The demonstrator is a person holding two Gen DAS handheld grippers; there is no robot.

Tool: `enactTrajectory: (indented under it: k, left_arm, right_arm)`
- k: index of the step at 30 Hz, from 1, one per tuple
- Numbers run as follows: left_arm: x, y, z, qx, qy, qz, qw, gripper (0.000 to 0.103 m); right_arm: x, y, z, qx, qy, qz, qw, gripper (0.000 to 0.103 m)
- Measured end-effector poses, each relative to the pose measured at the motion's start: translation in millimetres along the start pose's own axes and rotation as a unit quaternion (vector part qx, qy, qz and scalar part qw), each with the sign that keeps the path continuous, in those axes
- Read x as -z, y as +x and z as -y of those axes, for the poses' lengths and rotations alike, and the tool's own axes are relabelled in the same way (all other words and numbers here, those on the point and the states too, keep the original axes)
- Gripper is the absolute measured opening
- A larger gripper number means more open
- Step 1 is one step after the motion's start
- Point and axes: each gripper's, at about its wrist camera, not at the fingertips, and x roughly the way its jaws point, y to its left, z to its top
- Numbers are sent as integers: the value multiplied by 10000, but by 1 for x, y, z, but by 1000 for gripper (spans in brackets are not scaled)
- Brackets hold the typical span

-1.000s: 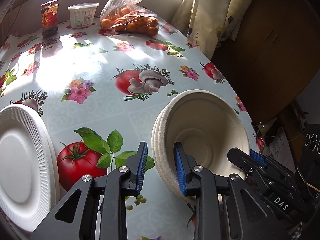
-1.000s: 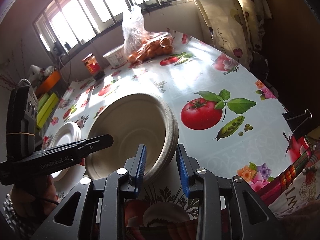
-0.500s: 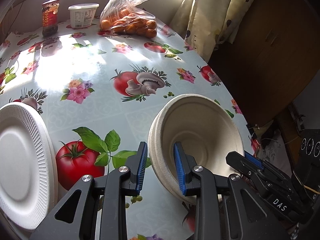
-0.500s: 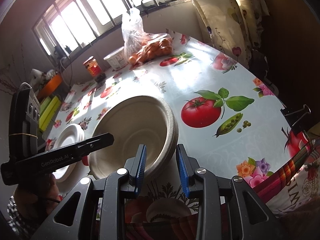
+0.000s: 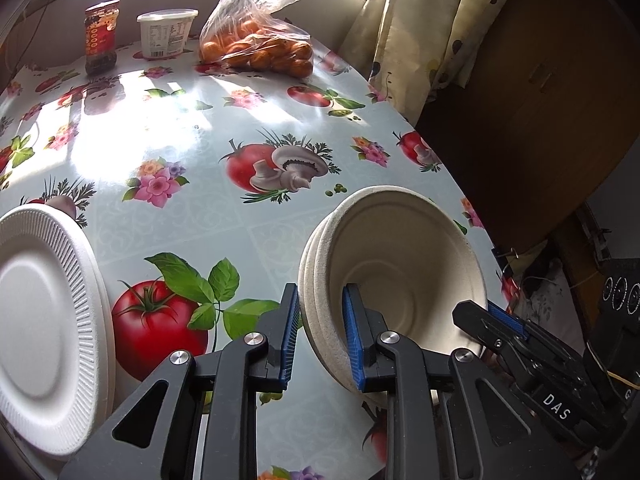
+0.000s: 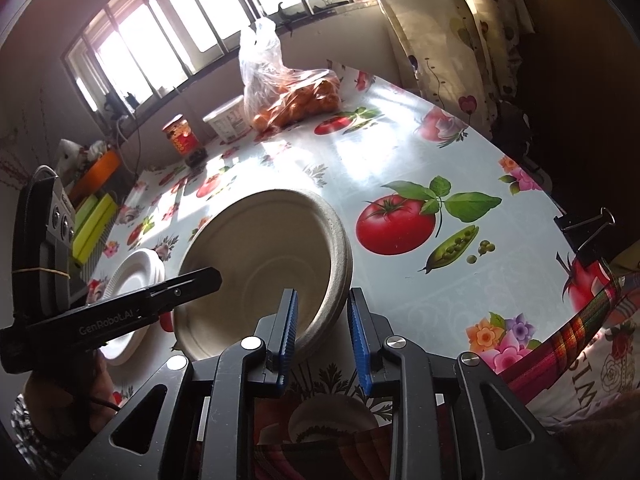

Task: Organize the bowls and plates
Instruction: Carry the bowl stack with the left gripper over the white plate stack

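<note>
Stacked bowls (image 5: pixel 404 276) were straddled at opposite rims by left gripper (image 5: pixel 320 336) and right gripper (image 6: pixel 322 330), fingers spread, not pinching; white plates (image 5: pixel 40 320) lay left.

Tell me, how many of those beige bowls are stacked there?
3, judging by the rim edges of the bowl stack seen from the left wrist; all nest together, straddled by both the left gripper and right gripper. More may hide inside.

Matt pulp bowl (image 5: pixel 400 264), glossy vinyl tablecloth (image 5: pixel 192 128)

Barred window (image 6: pixel 168 52) (sunlit); patterned curtain (image 6: pixel 436 36) beside.
</note>
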Motion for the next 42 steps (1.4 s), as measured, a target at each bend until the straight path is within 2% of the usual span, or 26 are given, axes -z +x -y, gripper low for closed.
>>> enactTrajectory:
  k: [21, 42]
  left_arm:
    - [0, -10, 3, -76, -8, 89, 9999, 23]
    - [0, -40, -17, -169, -342, 323, 9987, 23]
  right_arm:
    - [-1, -1, -1, -7, -22, 16, 10000, 24]
    - [-16, -8, -36, -226, -354, 12, 9991, 24]
